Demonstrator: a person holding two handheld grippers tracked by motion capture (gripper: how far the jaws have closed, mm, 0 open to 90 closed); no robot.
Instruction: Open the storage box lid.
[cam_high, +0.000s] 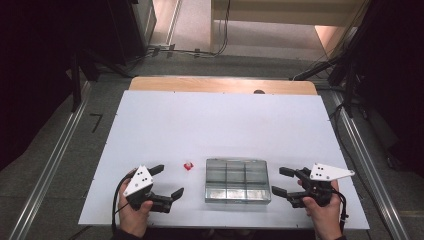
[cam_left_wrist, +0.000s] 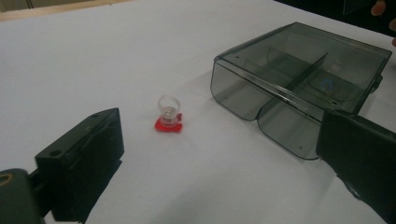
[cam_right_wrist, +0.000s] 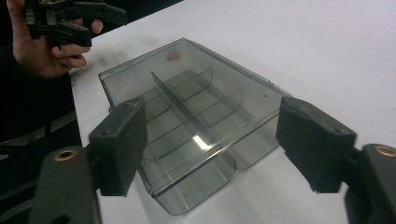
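No brand, label or writing can be read on anything here. A clear grey plastic box (cam_high: 238, 180) with inner dividers lies on the white table (cam_high: 215, 125), close to the near edge, and serves as the landmark. Left of the box, a hand (cam_high: 131, 212) holds the left gripper (cam_high: 168, 180) low over the table, pointing toward the box; its jaws are spread wide with nothing between them. In the left gripper view a small ring (cam_left_wrist: 168, 114) with a clear loop on a red base stands on the table just left of the box, apart from it and ahead of the gap between the jaws. Right of the box, the other hand (cam_high: 322, 212) holds the right gripper (cam_high: 283, 181) level, aimed at the box's right side; its jaws are apart, not touching the box, and grip nothing. In the right gripper view the ring is only a red blur seen through the box's lid, and the box's near corner is cut off behind the jaws.
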